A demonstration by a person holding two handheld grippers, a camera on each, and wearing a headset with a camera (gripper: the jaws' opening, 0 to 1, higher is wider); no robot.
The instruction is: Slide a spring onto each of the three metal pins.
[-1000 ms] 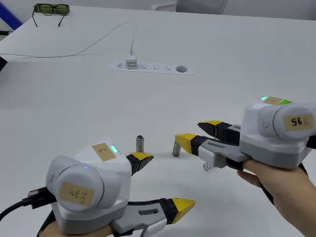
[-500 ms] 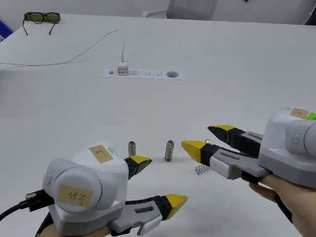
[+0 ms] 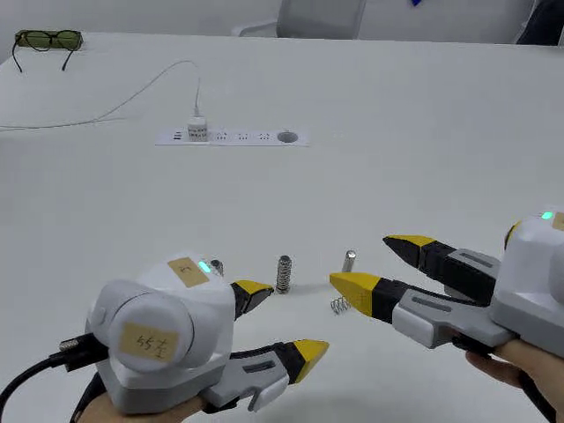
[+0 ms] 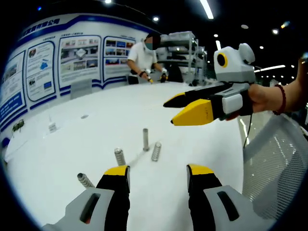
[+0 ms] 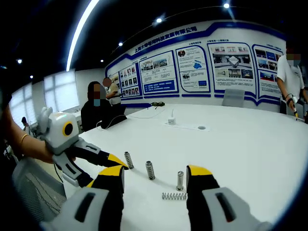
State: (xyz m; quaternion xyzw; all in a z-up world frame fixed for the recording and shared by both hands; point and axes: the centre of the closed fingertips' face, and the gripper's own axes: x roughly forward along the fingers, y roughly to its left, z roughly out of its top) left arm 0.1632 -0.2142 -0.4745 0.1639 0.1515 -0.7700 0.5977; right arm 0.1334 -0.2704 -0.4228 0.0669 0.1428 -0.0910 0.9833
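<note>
Three pins stand in a row on the white table (image 3: 414,150). The left pin (image 3: 216,266) and the middle pin (image 3: 284,274) each wear a spring. The right pin (image 3: 350,261) is bare, and a loose spring (image 3: 339,305) lies just in front of it. My left gripper (image 3: 284,322) is open and empty, low at the left near the left pin. My right gripper (image 3: 361,260) is open and empty, its fingertips flanking the bare pin from the right. In the right gripper view the bare pin (image 5: 180,180) and loose spring (image 5: 174,196) sit between its jaws.
A power strip (image 3: 231,137) with a white plug (image 3: 197,129) and a cable lies further back on the table. Glasses (image 3: 46,40) rest at the far left corner. A chair (image 3: 322,18) stands beyond the far edge. People stand in the background of both gripper views.
The head camera has shifted, so the scene sits lower and further left. My right gripper has drawn back to the right, uncovering the bare pin. The left gripper has held still.
</note>
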